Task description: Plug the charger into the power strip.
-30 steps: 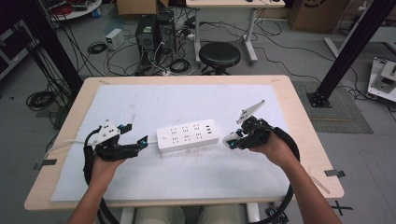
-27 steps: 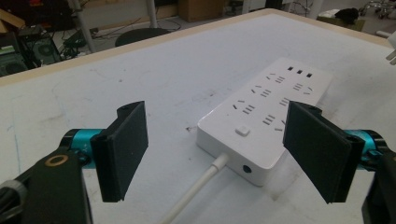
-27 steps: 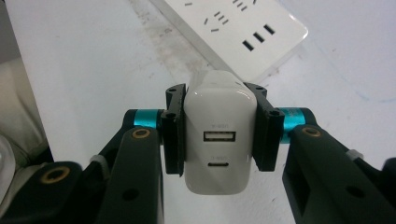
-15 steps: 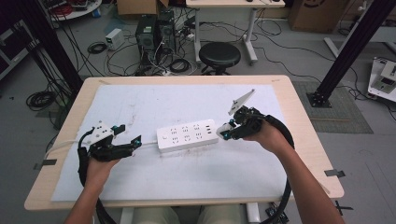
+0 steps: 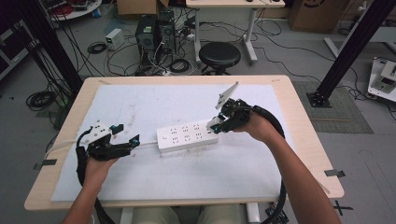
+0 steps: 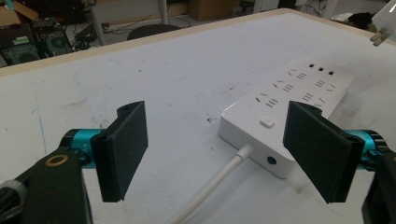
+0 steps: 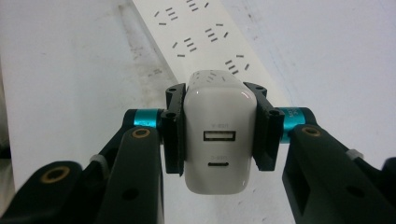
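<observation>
right gripper (image 5: 218, 125) is clenched on a white usb charger (image 7: 215, 140), pads on both its sides, w/ its port face toward the gripper cam, held just above the right end of the white power strip (image 5: 187, 136) which lies flat mid-table on the white mat (image 5: 140, 102). left gripper (image 5: 129, 135) has jaws spread wide w/ nothing between the pads, low over the mat just off the strip's left end where its cord (image 6: 210, 186) exits, cord running btw the jaws.

Charger (image 7: 215, 140) above power strip (image 5: 187, 136)
</observation>
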Demonstrator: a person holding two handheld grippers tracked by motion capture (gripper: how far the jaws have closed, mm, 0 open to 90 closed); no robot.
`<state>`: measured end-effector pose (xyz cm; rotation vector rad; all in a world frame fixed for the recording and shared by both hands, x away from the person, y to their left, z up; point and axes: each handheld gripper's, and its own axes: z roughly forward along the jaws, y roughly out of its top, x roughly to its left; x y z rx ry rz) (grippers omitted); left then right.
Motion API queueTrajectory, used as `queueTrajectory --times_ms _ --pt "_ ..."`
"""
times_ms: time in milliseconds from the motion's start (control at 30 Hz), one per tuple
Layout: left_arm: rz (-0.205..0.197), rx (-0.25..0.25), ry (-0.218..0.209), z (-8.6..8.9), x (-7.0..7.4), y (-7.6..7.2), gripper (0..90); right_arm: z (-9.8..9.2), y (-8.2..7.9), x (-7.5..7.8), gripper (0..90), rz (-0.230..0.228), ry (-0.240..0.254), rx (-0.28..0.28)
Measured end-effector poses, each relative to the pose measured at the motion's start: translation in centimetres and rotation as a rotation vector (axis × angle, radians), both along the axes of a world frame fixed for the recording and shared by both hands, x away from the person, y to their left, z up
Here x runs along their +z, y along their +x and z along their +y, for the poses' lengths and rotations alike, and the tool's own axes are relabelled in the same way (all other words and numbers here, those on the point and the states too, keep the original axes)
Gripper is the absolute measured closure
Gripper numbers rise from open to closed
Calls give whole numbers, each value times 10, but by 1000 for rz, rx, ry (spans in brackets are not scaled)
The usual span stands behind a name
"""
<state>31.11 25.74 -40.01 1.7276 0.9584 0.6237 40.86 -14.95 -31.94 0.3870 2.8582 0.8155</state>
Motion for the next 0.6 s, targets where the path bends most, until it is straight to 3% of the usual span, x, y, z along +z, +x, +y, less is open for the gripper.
queueTrajectory --times_ms 467,600 --pt "5 0 -13 4 -5 1 222 20 20 -6 633 2 -54 77" --pt "9 3 -17 5 -6 1 222 23 24 -7 633 8 -56 76"
